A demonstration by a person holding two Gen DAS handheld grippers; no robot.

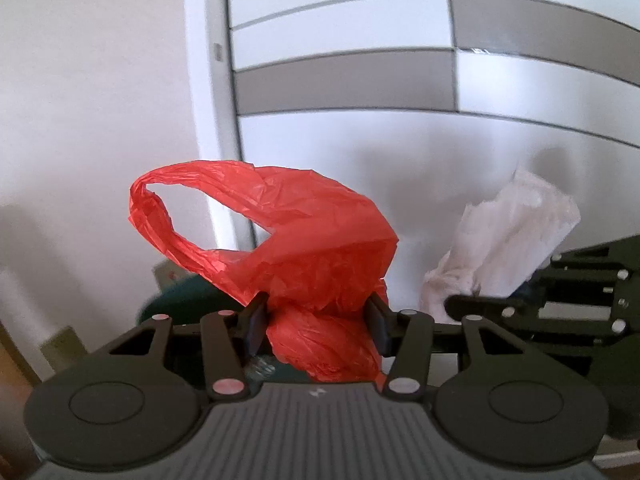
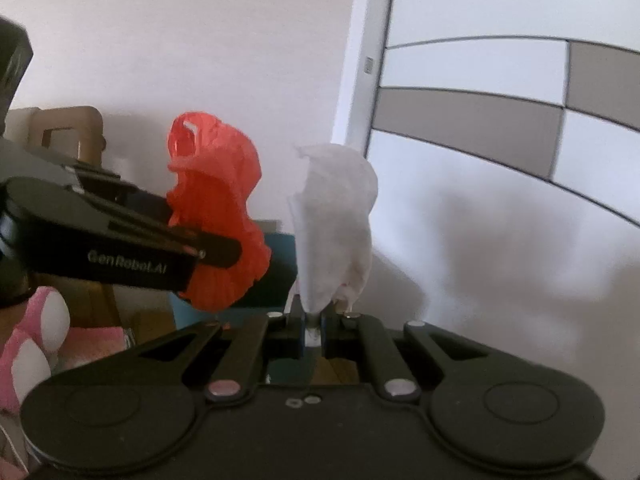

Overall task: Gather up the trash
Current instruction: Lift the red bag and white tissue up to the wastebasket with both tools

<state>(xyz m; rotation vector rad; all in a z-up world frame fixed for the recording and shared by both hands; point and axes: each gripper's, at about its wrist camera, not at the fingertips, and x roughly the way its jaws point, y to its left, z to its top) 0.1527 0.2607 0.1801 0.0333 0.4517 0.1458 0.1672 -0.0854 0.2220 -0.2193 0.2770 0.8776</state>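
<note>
We have both grippers up in the air, side by side, each with trash in it. Left gripper [image 1: 318, 320]: jaws about half apart, pads pressed into a bunched red bag [image 1: 304, 256]. The bag bulges above and below the pads, and one handle loop stands up to the left. Right gripper [image 2: 311, 318]: jaws nearly closed, pinching the bottom of a crumpled white tissue [image 2: 334, 216] that stands upright above the fingertips. From the right wrist we see the left gripper just to the left, with the bag near the tissue but apart. Lower left there's something pink and white [image 2: 36, 332], blurred. Behind it: a teal box [image 2: 276, 264] and a brown frame [image 2: 76, 132]. Farthest back: a white wall [image 2: 200, 40] and a door [image 1: 400, 80] with grey and white panels.
</note>
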